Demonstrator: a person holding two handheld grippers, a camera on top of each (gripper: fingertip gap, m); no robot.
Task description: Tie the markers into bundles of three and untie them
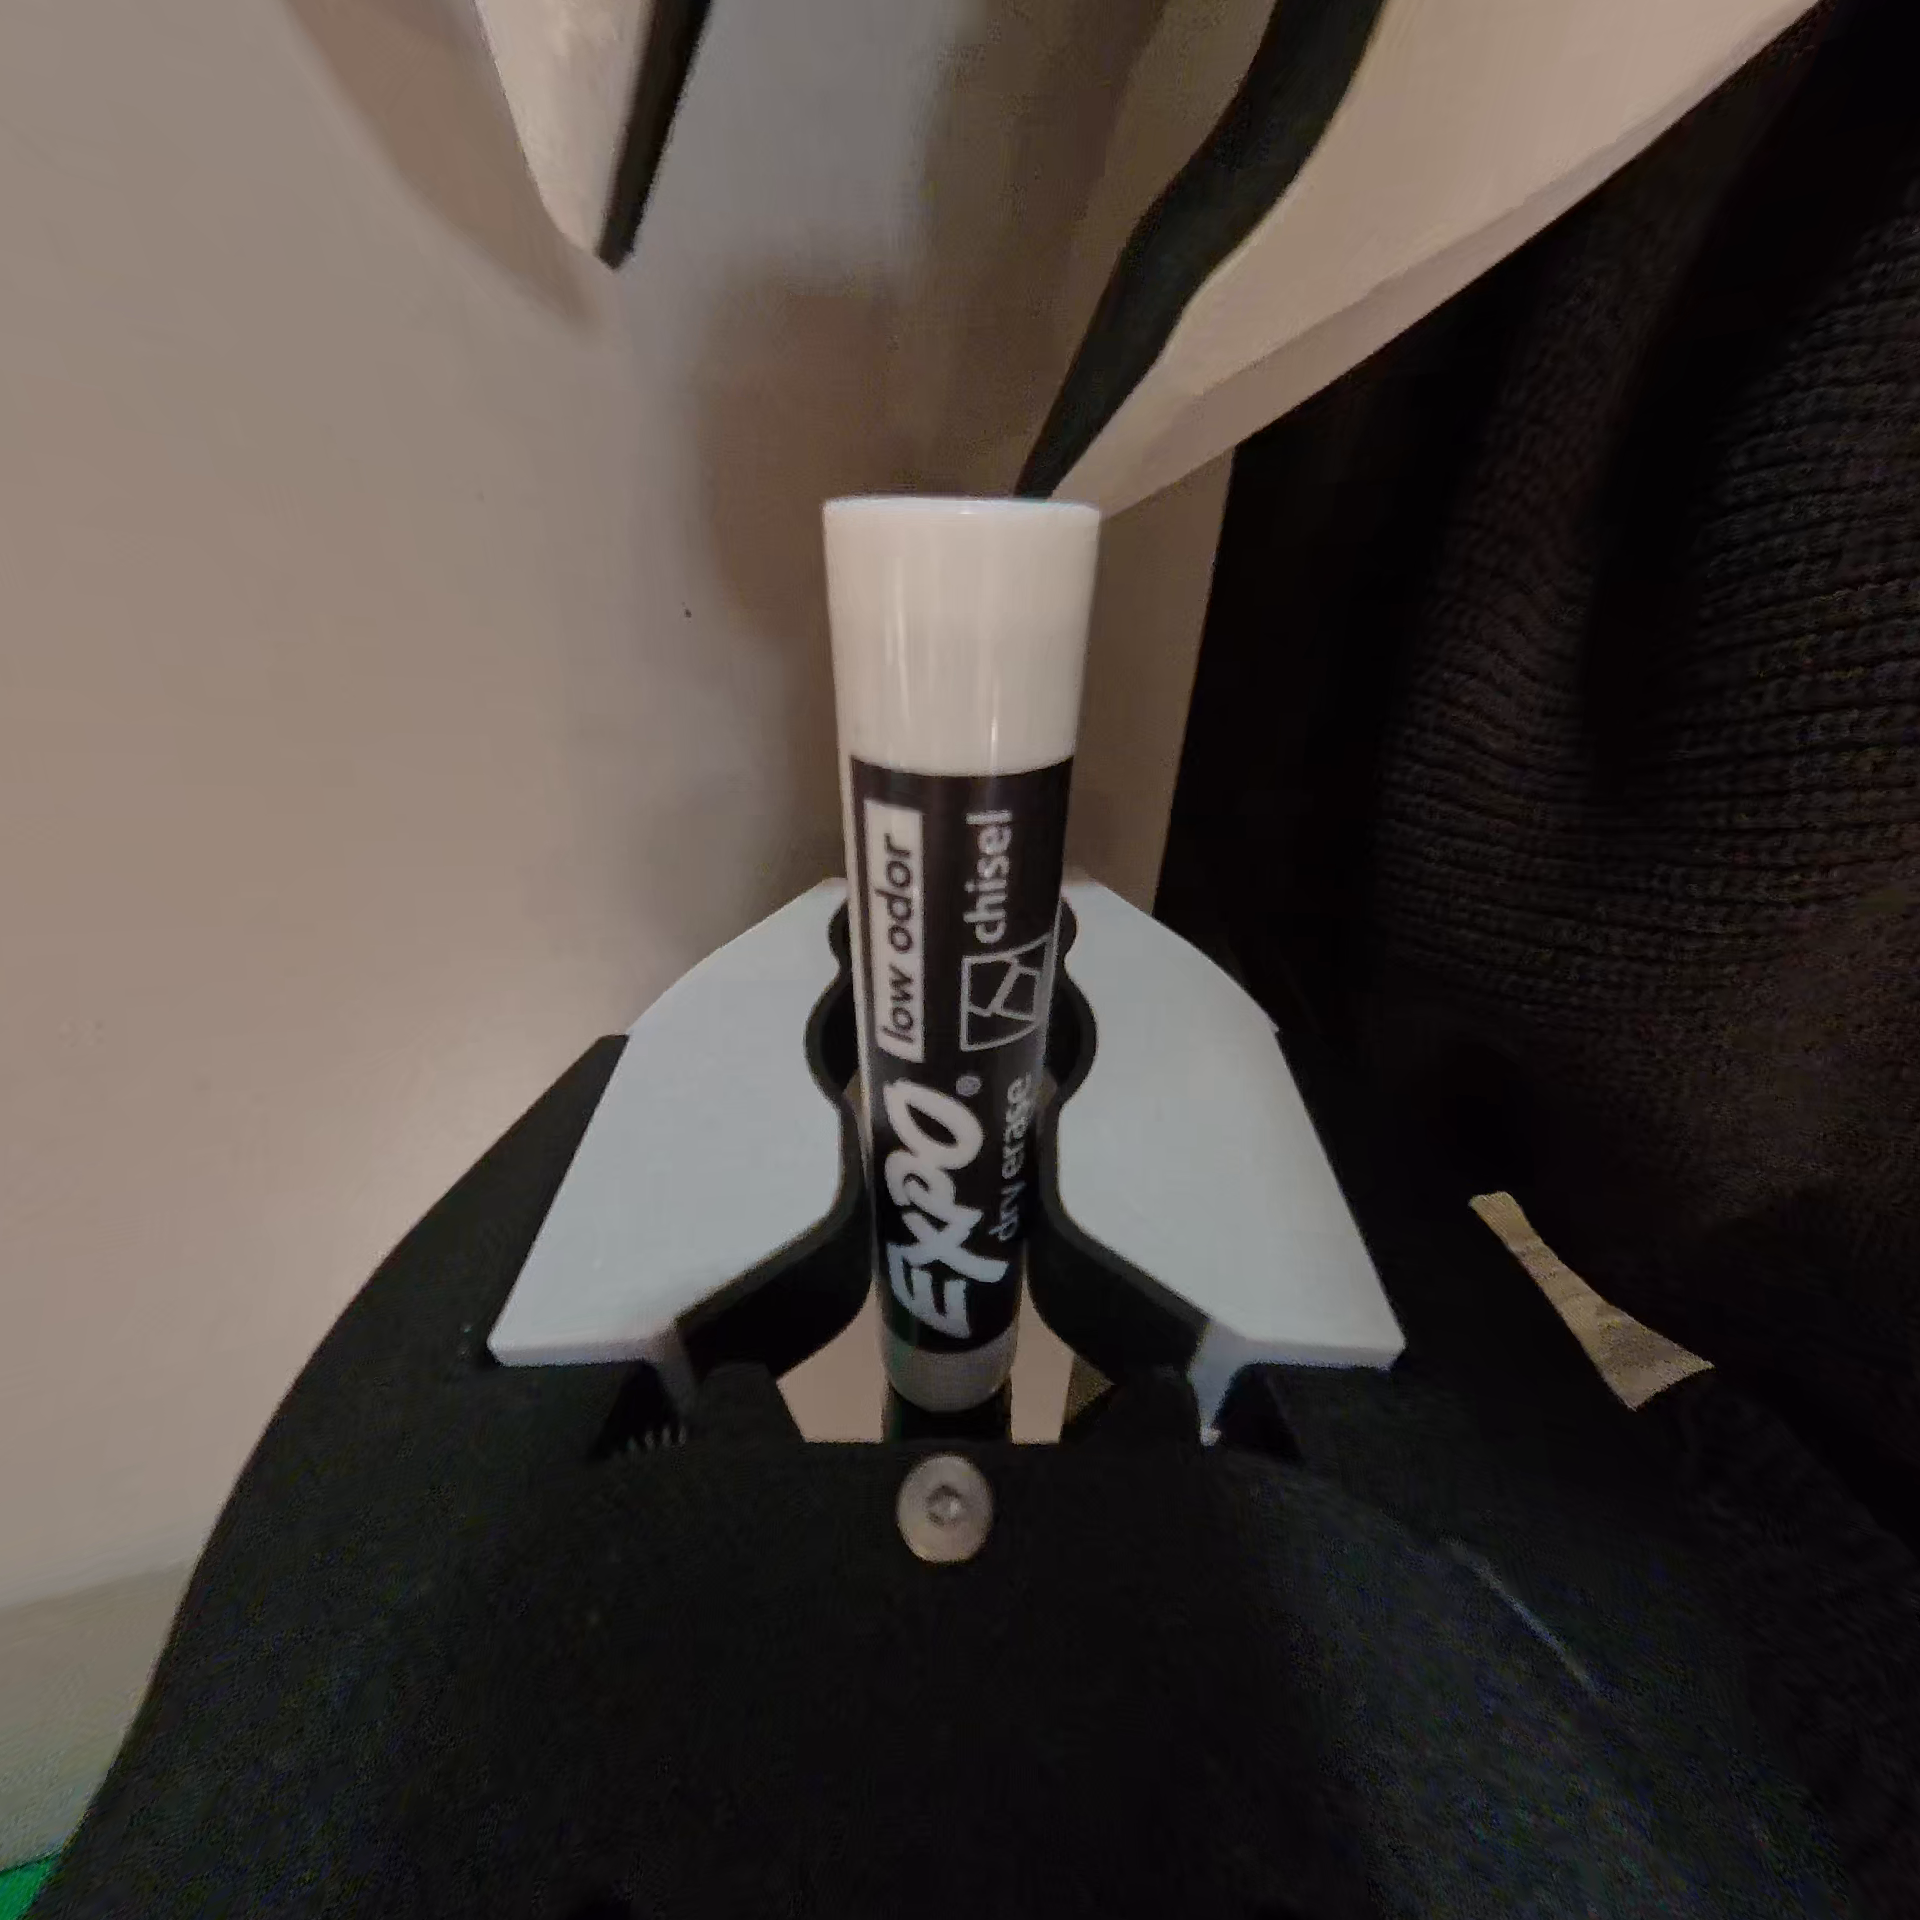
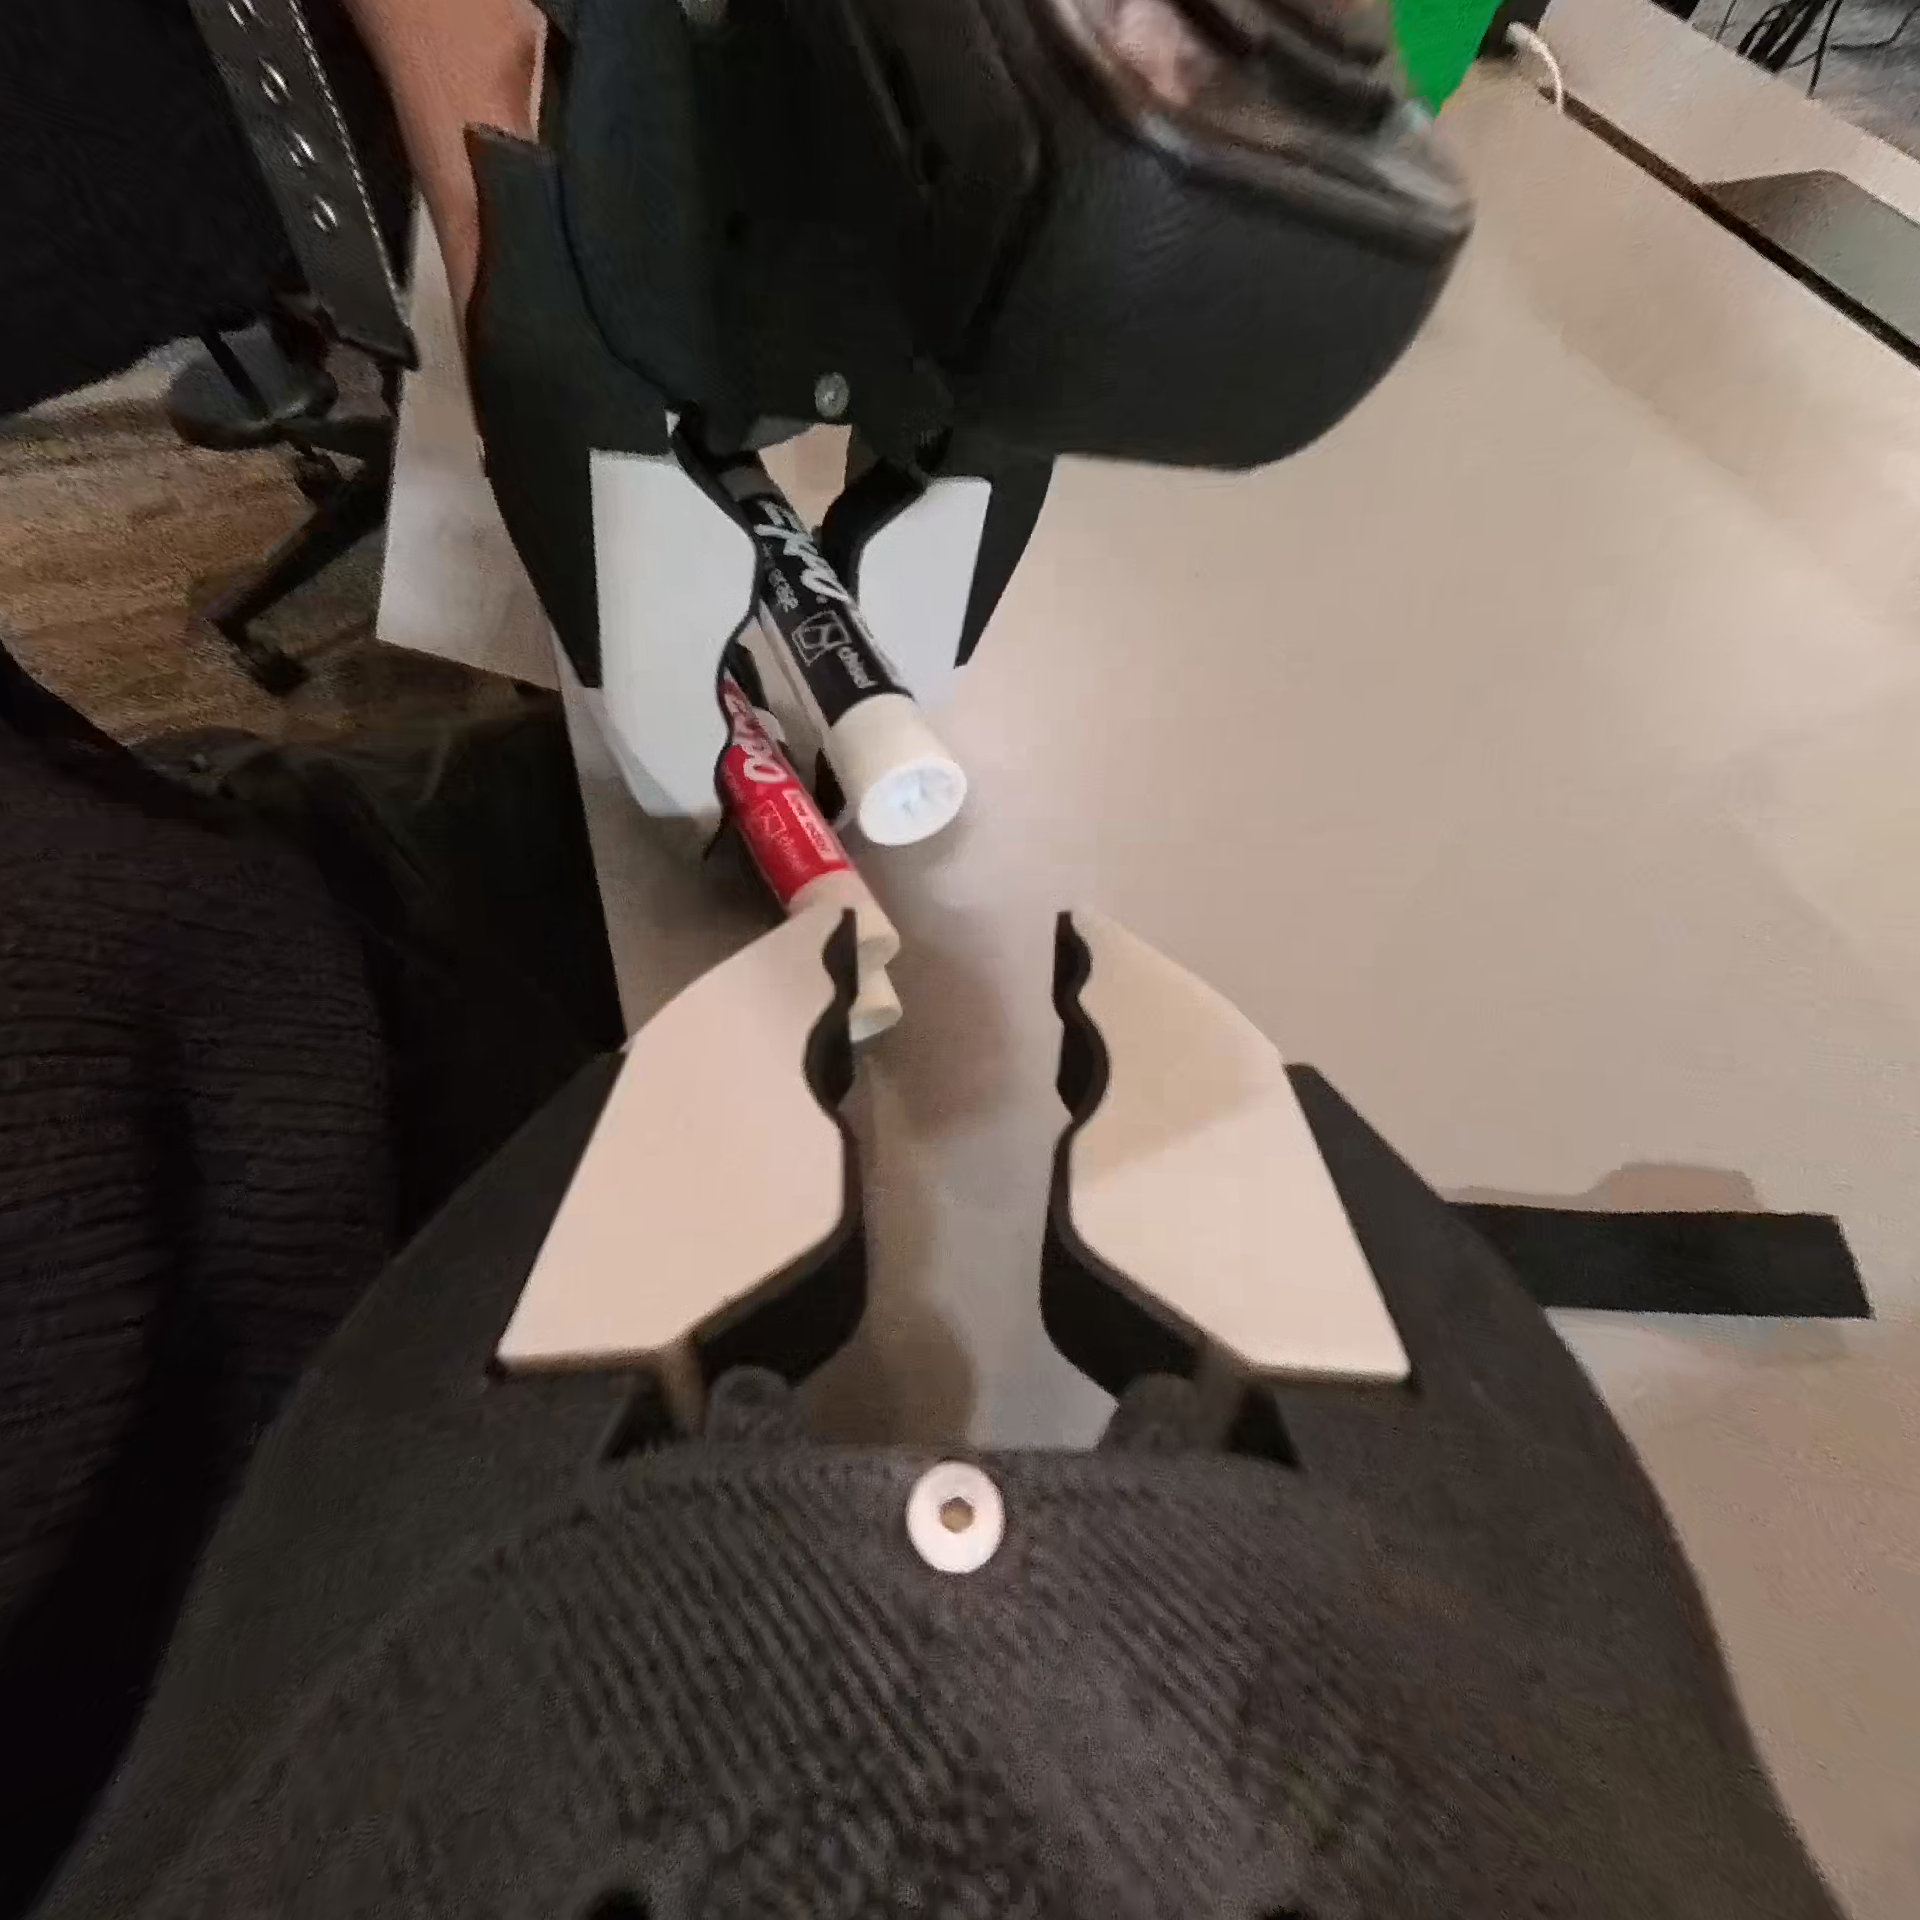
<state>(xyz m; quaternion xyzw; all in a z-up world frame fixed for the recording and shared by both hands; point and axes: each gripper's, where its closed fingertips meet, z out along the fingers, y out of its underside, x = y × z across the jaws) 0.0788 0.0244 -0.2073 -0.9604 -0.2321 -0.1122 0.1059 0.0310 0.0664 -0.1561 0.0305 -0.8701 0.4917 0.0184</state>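
My left gripper (image 1: 954, 914) is shut on a black-labelled marker (image 1: 961, 831), which stands straight out between its white fingers, white end forward. In the right wrist view the same left gripper (image 2: 800, 665) hangs above the beige table (image 2: 1455, 831), with the black marker (image 2: 847, 665) pointing down toward me. A red-labelled marker (image 2: 784, 821) lies on the table just under it, near the table's left edge. My right gripper (image 2: 956, 956) is open and empty; its left fingertip (image 2: 821, 966) sits right beside the red marker's white end.
A strip of black tape (image 2: 1662, 1262) lies on the table to the right. Dark knit fabric (image 2: 187, 1039) fills the left side beyond the table edge, and also shows on the right in the left wrist view (image 1: 1610, 727). A chair base (image 2: 270, 416) stands on the floor.
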